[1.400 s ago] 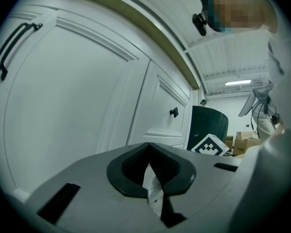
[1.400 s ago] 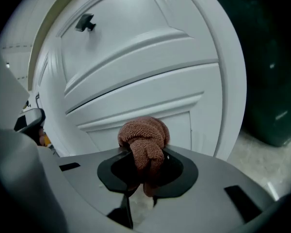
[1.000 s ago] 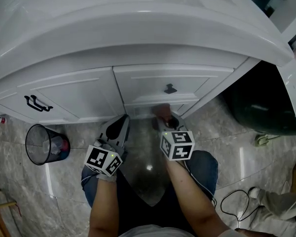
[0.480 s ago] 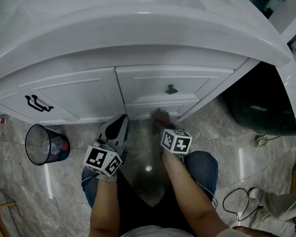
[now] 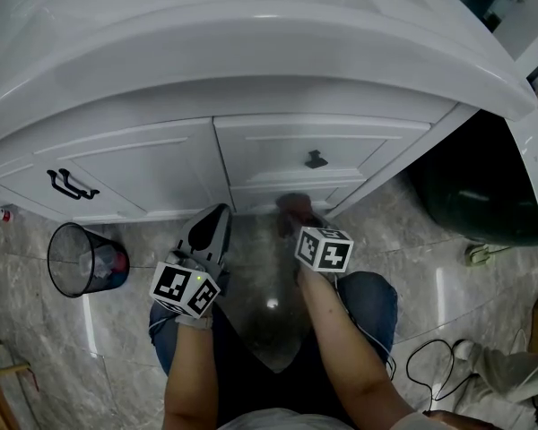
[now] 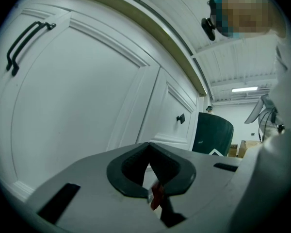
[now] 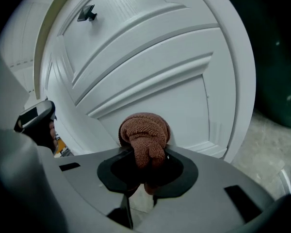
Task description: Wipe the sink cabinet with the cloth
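Two grippers are in use; only one carries load.

1. Tool state. My right gripper [image 5: 297, 215] is clamped on the cloth [image 7: 144, 132], a brown terry wad bunched between the jaws, with a rounded lump standing out past the tips. My left gripper [image 6: 148, 147] has its jaws closed tip to tip with nothing held. It hangs idle just beside the right one, low in front of the sink cabinet [image 5: 161, 173].

2. Position of work. The cloth sits at the recessed lower panel [image 7: 179, 96] on the right half of the cabinet, below the black knob [image 5: 316, 159]. It appears to press on the painted face.

3. Hazards, as I judge them.
- Jaw contact. The wad projects only a short way. If I tip the tool steeply or press hard, the lump may flatten and the hard jaw tips could scuff the paint.
- Loss of cloth. The raised moulding [image 7: 150, 76] around the panel forms ridges. Dragging across them could pull the wad out of the jaws.
- Missed strips. The contact patch is small, so widely spaced passes would leave unwiped bands, mainly in the moulding grooves.
- Snagging. An upward stroke carried too far could catch terry loops on the knob.
- Idle tool. The left gripper is near the cabinet front and could knock it during a wide sideways stroke.
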### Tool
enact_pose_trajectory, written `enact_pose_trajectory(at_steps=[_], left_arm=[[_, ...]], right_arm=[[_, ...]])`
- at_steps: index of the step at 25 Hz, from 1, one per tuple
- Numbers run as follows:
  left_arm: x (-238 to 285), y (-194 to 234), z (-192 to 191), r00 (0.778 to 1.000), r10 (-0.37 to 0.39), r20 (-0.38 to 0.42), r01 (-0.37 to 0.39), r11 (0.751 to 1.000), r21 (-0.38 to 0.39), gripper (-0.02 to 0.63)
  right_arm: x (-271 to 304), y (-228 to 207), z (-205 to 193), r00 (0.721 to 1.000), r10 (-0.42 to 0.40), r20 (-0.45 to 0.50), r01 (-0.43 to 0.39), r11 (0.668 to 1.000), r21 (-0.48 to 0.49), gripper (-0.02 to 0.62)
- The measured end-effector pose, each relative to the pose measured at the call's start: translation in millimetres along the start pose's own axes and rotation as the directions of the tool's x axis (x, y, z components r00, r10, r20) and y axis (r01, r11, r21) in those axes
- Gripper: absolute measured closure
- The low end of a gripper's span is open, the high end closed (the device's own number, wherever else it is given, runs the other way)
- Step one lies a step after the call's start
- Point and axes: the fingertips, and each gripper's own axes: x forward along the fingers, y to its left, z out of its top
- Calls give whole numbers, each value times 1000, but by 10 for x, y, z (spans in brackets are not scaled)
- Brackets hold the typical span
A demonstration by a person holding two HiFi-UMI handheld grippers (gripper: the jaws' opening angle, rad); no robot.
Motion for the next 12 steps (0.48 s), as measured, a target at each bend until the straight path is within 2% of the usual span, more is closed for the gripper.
enact_pose_trajectory(at_steps=[4, 7, 10, 12], left_arm=[[13, -7, -14, 1000, 1, 1, -1, 1000, -4, 597], [22, -15, -29, 1000, -2, 0, 2, 1000, -3, 596], [-2, 5, 3, 1000, 13, 4, -13, 1000, -5, 597], [-52, 48, 51, 999, 43, 12, -44, 999, 4, 596]], right_arm=[[-107, 34, 134, 999, 2, 35, -2, 1000, -15, 503], [-288, 133, 460, 991, 40, 130, -32, 998, -60, 503], [-488, 456, 706, 973, 137, 185, -126, 990, -69, 503], [-571, 804, 753, 946, 258, 197, -264, 964, 7, 503]])
